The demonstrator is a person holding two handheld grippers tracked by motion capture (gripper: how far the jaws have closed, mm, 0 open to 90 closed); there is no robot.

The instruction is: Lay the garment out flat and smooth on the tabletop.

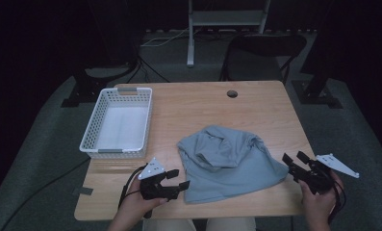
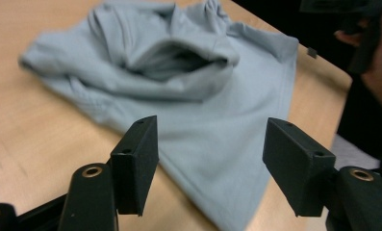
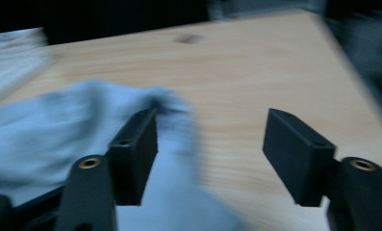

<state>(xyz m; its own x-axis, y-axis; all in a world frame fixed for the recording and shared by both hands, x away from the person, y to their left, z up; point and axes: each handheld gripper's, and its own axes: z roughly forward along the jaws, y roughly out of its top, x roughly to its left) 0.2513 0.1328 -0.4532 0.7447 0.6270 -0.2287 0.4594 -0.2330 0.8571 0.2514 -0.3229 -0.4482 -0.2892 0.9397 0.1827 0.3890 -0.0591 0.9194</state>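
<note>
At the near edge, the left gripper (image 1: 180,179) and right gripper (image 1: 296,160) both had jaws spread, grasping nothing, flanking the crumpled grey shirt (image 1: 227,161). It lay mid-table (image 1: 198,103); the white basket (image 1: 117,123) stood farther off, left. Judged: the approach stage; next, each gripper would need to close on a shirt edge.

Gaping tool (image 2: 210,166) above crumpled grey shirt (image 2: 179,91)
</note>
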